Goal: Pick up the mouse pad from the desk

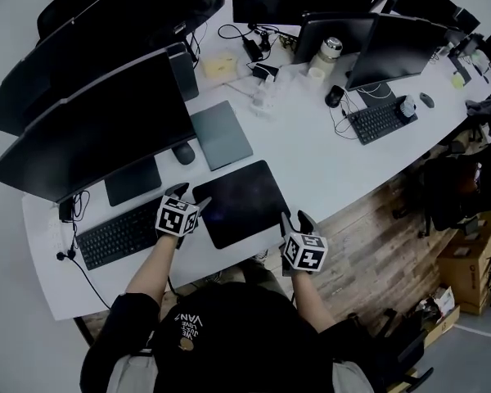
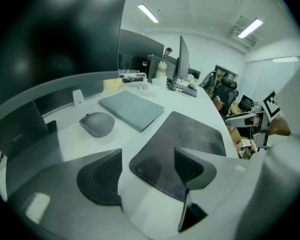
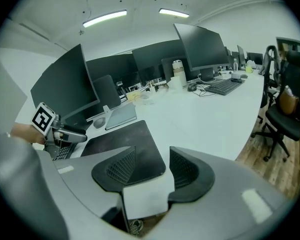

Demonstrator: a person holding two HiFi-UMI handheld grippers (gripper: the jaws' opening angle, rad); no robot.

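I am holding both claws spread, pinching nothing: left claw [image 1: 190, 197] at the mouse pad's [image 1: 241, 199] near left corner, right claw [image 1: 295, 219] at its near right corner. The pad is lying flat on the table [image 1: 319, 158], with a mouse [image 1: 184, 152] and a closed laptop [image 1: 221, 133] beyond.

Black mouse pad [image 1: 240, 203] on white worktop [image 1: 327, 154]; grey laptop [image 1: 221, 134], grey mouse [image 1: 183, 152], black keyboard [image 1: 119, 234]. Left hand-held gripper [image 1: 182, 193] and right hand-held gripper [image 1: 298, 220]: black-and-white square-marker cubes, dark mesh-patterned jaw faces. Floor [image 1: 376, 244]: brown wood planks.
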